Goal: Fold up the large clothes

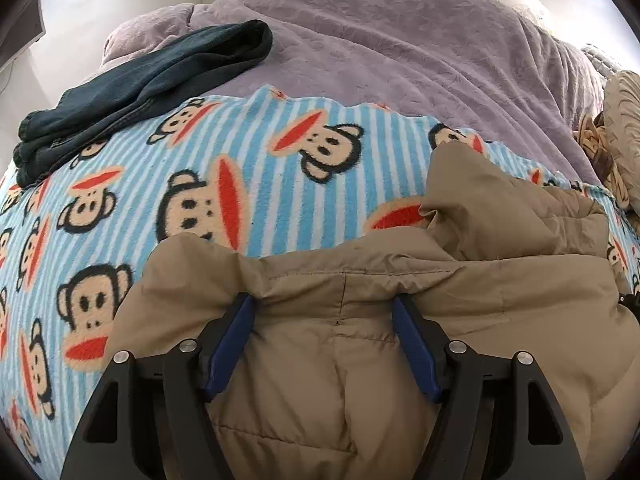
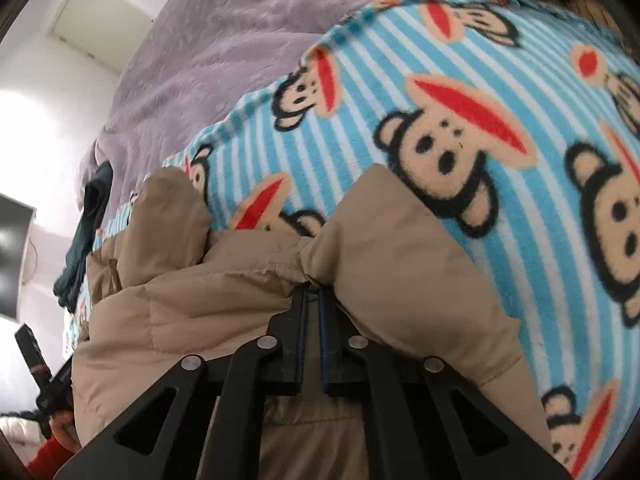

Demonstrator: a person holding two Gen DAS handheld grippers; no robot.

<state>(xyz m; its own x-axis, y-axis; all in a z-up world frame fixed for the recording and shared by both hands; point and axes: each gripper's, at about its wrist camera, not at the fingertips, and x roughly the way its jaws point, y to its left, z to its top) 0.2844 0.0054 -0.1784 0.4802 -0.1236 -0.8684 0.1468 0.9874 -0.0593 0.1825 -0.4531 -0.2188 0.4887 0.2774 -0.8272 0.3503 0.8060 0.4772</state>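
Note:
A tan padded jacket (image 1: 340, 360) lies bunched on a blue striped monkey-print blanket (image 1: 280, 140). My left gripper (image 1: 322, 304) stands open over it, blue pads wide apart. A hump of jacket fabric sits between the fingers, not pinched. In the right wrist view the same jacket (image 2: 200, 300) spreads to the left, and my right gripper (image 2: 314, 290) is shut on its gathered edge seam, the fabric puckered at the fingertips. The blanket (image 2: 520, 160) fills the space beyond.
A purple bedspread (image 1: 400, 40) covers the bed behind the blanket. A folded dark teal garment (image 1: 140, 88) lies at the blanket's far left. Beige cushions (image 1: 620, 128) sit at the right edge. A hand in a red sleeve (image 2: 60, 428) shows at lower left.

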